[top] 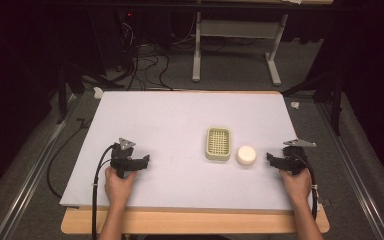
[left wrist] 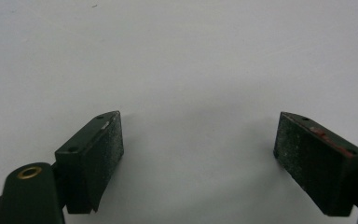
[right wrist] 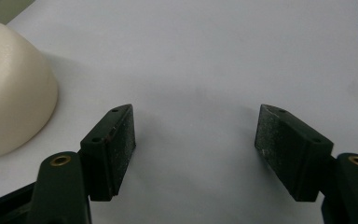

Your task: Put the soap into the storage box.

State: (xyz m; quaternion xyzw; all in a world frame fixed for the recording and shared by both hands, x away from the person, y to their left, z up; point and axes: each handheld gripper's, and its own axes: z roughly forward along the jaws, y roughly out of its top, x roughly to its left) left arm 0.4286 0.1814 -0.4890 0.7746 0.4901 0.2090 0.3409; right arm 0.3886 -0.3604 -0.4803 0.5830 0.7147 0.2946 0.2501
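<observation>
A pale green soap dish (top: 218,143) with a slotted grid lies right of the table's middle. Just to its right sits a round cream soap bar (top: 246,155), which bulges in at the left edge of the right gripper view (right wrist: 9,88). A hand holds my right gripper (top: 270,158) low on the sheet, a short way right of the soap and pointing at it. Its jaws stand apart (right wrist: 195,135) with bare sheet between them. My left gripper (top: 146,161) rests at the front left, pointing right, jaws wide (left wrist: 198,140) and nothing between them.
A white sheet (top: 180,115) covers the wooden table (top: 195,220). Cables trail from both grippers off the front edge. Beyond the far edge are a grey floor, loose cables and a metal table frame (top: 235,45).
</observation>
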